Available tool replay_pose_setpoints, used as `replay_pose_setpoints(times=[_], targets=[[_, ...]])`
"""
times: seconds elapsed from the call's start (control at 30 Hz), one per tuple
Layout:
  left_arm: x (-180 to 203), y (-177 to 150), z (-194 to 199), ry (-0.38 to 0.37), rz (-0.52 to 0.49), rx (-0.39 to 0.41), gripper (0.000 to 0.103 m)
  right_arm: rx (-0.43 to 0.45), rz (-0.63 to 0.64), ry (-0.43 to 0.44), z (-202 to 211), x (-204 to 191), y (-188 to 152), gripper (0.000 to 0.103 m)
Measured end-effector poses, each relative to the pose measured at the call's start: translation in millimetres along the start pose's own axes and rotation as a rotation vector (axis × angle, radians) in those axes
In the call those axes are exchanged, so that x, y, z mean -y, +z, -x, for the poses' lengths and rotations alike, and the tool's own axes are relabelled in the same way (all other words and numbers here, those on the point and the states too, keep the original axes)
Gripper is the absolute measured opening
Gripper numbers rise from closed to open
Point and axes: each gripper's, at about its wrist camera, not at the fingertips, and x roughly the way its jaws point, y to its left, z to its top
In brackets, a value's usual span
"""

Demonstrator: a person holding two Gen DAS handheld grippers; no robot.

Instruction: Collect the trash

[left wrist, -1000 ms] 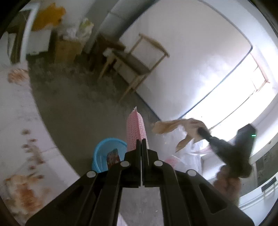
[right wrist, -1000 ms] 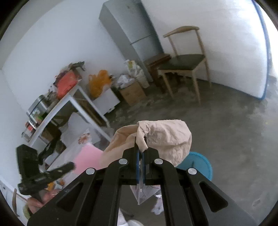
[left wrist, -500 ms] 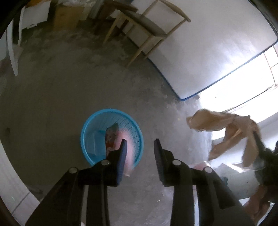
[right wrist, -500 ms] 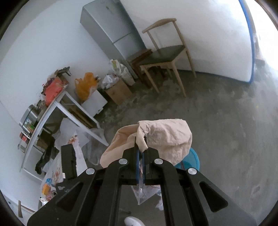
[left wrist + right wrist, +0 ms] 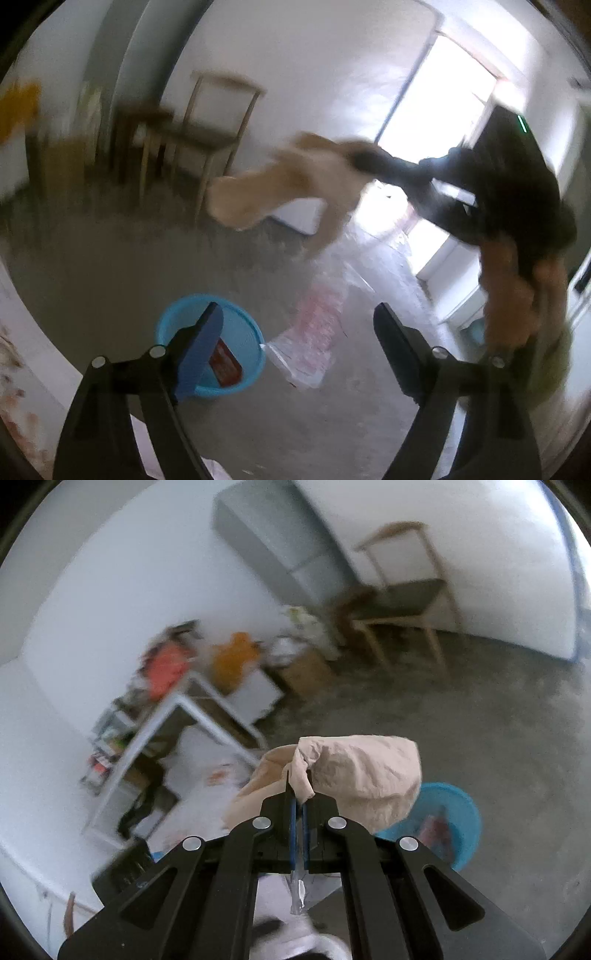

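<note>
Indoors, on a bare concrete floor (image 5: 122,266), the left gripper (image 5: 297,325) hung with its jaws spreading apart and nothing between them, its blue-padded finger crossing the rim of a blue plastic basket (image 5: 243,332) that stood on the floor with a red packet (image 5: 227,363) lying inside. Just right of the basket, a clear plastic bag (image 5: 314,332) printed in pink hung in the air between the two fingers' line of sight, touching neither pad. Farther right and higher, the right gripper (image 5: 360,160), held in a person's hand (image 5: 517,291), carried a crumpled beige paper bag (image 5: 280,188) that trailed to the left, blurred by motion. Seen from the right wrist, a cluttered white table (image 5: 177,716) stood at left with an orange bag (image 5: 232,661) behind it; at centre the right gripper's (image 5: 297,805) jaws were pressed together on a fold of the beige paper bag (image 5: 365,775), which bulged forward and to the right above the fingers. Behind and partly hidden by the paper, the blue basket (image 5: 461,812) sat on the floor at lower right, with a grey refrigerator (image 5: 280,542) and a wooden chair (image 5: 410,602) against the far wall.
</note>
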Motion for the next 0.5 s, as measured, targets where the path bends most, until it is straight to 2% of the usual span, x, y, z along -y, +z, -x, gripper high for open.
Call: replay_pose_setpoints(times=[0.07, 0.13, 0.2, 0.3, 0.37, 0.5], targets=[[15, 0, 19, 0.012, -0.062, 0.051, 0.085, 0.003, 0.062, 0.067, 8, -31, 6, 0.001], [29, -2, 34, 0.074, -0.124, 0.105, 0.085, 0.0, 0.126, 0.13, 14, -63, 10, 0.001], [39, -2, 55, 0.201, -0.173, 0.169, 0.085, -0.006, 0.192, 0.203, 17, -99, 12, 0.001], [44, -5, 81, 0.337, -0.225, 0.264, 0.092, -0.008, 0.262, 0.3, 22, -142, 11, 0.001], [43, -8, 96, 0.426, -0.256, 0.311, 0.092, -0.009, 0.287, 0.373, 25, -167, 9, 0.001], [34, -13, 117, 0.536, -0.246, 0.314, 0.092, -0.046, 0.281, 0.502, 22, -192, 3, 0.001]])
